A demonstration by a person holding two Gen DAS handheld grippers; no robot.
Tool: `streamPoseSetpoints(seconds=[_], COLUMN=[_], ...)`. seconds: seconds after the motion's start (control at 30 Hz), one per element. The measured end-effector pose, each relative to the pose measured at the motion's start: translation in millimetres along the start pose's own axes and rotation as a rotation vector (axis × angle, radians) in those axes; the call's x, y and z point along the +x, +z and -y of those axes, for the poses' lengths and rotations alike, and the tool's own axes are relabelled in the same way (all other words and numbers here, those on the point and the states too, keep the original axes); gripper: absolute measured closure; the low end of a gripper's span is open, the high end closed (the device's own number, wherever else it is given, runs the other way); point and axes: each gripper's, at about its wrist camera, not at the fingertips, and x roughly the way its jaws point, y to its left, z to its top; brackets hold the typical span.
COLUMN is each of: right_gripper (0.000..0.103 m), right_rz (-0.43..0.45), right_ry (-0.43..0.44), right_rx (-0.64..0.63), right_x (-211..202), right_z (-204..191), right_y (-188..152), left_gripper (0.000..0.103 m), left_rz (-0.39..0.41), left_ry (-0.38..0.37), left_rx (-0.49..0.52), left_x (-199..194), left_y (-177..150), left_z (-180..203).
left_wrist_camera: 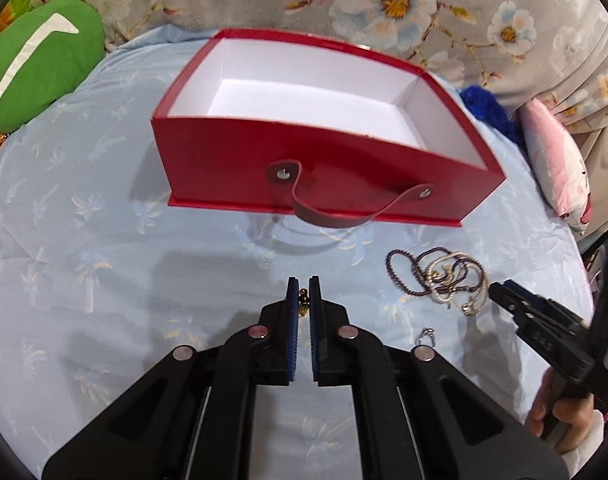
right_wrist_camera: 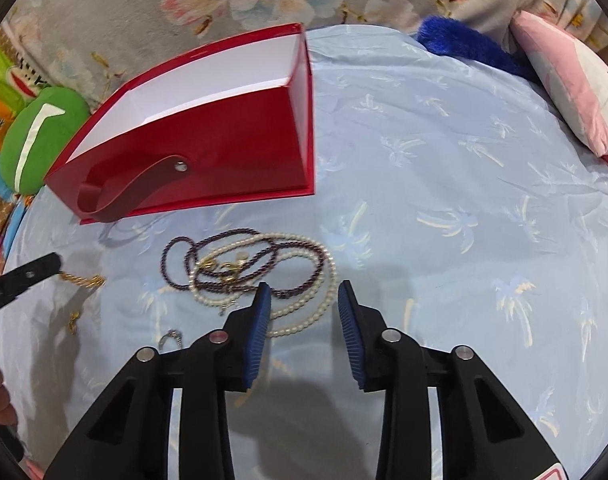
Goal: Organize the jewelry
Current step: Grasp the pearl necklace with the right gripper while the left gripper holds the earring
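Left wrist view: our red box [left_wrist_camera: 304, 160] sits open toward the bedsheet's far edge. Our left gripper [left_wrist_camera: 303, 286], clenched on a gold chain [left_wrist_camera: 303, 300], faces it; right gripper [right_wrist_camera: 304, 292], jaws released, straddles the pearl necklace [right_wrist_camera: 304, 312].

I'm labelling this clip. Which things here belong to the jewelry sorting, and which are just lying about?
Part of the job:
- red box, open and empty
- gold chain in the left gripper
- pearl necklace
- dark bead necklace
- small silver ring
- right gripper

Lying about:
- green cushion
- pink pillow
- blue furry thing
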Motion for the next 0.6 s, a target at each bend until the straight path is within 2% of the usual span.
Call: streamPoseSetpoints(seconds=[0.17, 0.27, 0.33, 0.47, 0.6], right_gripper=[0.083, 0.084, 0.098, 0.100, 0.100], right_rz=[-0.053, -0.043, -0.044, -0.012, 0.059], right_ry=[0.035, 0.027, 0.022, 0.025, 0.034], right_rx=[0.023, 0.011, 0.011, 0.014, 0.021], right_x=[14.3, 15.2, 16.2, 5.7, -23.8], right_z=[3.5, 1.6, 1.7, 3.0, 3.0], right_y=[-5.8, -6.1, -5.2, -4.4, 3.1], left_gripper=[0.099, 0.099, 0.099, 0.099, 0.099], left_rz=[0.021, 0.019, 0.012, 0.008, 0.016], left_ry=[-0.022, -0.026, -0.030, -0.030, -0.029], left_rx=[-0.017, -0.026, -0.031, -0.035, -0.035], left_x=[-21.0, -22.5, -21.7, -21.6, -25.2], left_y=[-3.3, -1.1, 0.3, -0.9, -0.7], left_z=[-7.1, -8.1, -8.8, -8.3, -7.5])
